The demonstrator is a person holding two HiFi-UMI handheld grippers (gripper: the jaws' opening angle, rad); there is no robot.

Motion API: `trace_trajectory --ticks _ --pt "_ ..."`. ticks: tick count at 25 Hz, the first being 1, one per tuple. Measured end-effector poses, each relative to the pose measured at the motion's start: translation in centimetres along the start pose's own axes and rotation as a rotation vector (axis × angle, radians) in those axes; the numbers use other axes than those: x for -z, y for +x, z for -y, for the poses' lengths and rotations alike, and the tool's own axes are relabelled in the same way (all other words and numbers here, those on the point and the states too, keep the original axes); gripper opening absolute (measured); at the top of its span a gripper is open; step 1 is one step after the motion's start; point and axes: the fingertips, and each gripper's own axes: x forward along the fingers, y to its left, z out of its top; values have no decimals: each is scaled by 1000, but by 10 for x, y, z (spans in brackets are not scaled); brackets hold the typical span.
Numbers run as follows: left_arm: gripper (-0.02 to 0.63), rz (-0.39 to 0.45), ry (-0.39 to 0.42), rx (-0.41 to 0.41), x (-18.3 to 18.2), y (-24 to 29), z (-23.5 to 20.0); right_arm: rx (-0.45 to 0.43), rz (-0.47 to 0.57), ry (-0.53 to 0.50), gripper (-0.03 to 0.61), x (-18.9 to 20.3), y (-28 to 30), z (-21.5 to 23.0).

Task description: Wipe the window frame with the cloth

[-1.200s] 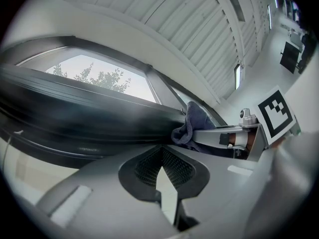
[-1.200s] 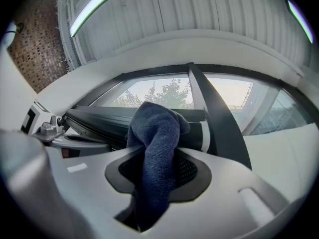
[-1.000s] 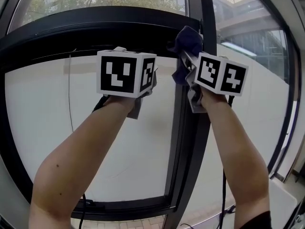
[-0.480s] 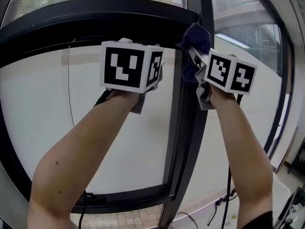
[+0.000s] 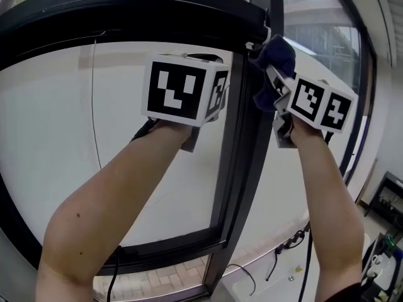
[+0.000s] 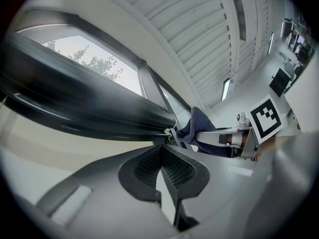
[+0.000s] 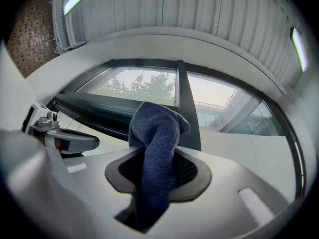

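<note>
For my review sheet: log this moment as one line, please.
stage: wipe | right claw: shut on blue cloth, at window frame top corner | left claw: shut, empty, raised alongside

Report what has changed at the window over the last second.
The right tongs carried the cloth rightward across the window frame's upright bar; the left tongs drifted right too. Nothing was taken or released: the right tongs stay shut on the cloth, the left shut and empty.
</note>
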Motion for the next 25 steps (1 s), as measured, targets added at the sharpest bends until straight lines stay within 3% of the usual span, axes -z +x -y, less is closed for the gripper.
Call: trace_trajectory --ticks 6,16,19,25 --pt "-6 -17 -21 -34 22 5 -4 27 16 15 123 10 9 18" --pt "-6 -7 18 -126 36 32 -17 -96 63 -7 123 9 51 22" --pt "-6 -7 -18 -128 44 35 -16 -115 74 -39 123 13 49 22" --pt "-6 -17 7 -155 68 24 -15 -154 70 -72 123 30 43 7"
